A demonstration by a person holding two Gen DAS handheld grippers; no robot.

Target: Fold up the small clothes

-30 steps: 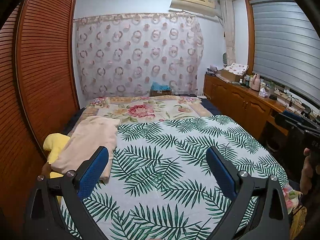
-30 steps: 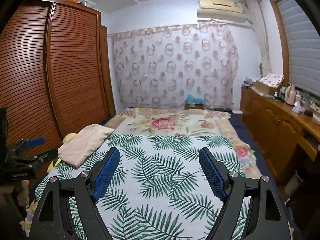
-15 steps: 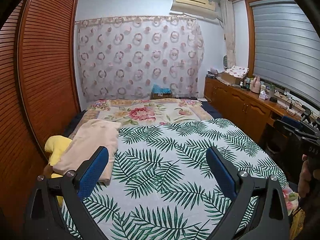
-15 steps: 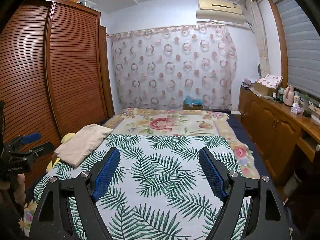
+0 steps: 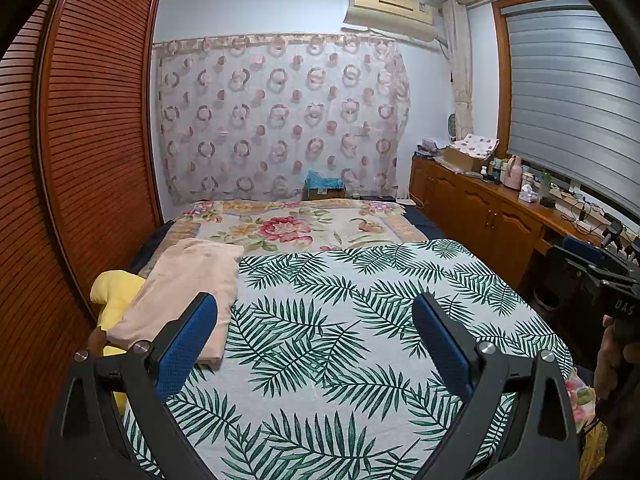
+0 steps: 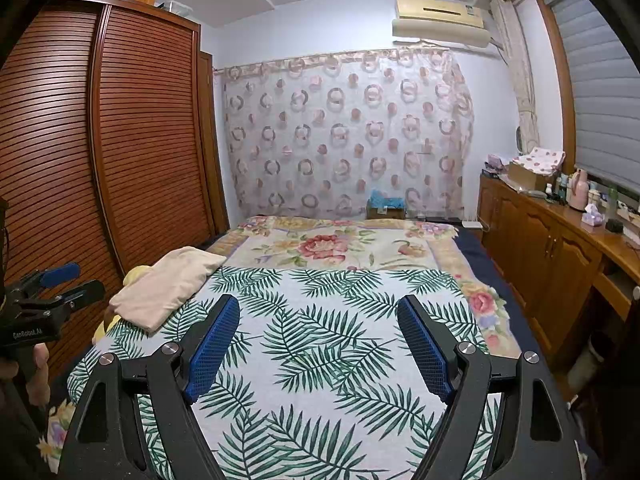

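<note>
Item 1, nearest: my left gripper [image 5: 314,322] and right gripper [image 6: 318,330], both spread wide, empty, held above the palm-leaf sheet [image 5: 340,320] on the bed.

Item 2, left edge: folded beige garment [image 5: 188,288], lying partly over a yellow cloth [image 5: 110,292].

Item 3, far: floral blanket [image 5: 288,228].

Handling note: I judge the yellow piece next; pinch one edge, drag it onto open sheet, flatten before folding.

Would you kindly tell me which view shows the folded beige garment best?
The left wrist view: the beige garment appears larger and nearer, though a finger covers its near edge. The right wrist view shows it whole but smaller, off to the side.
</note>
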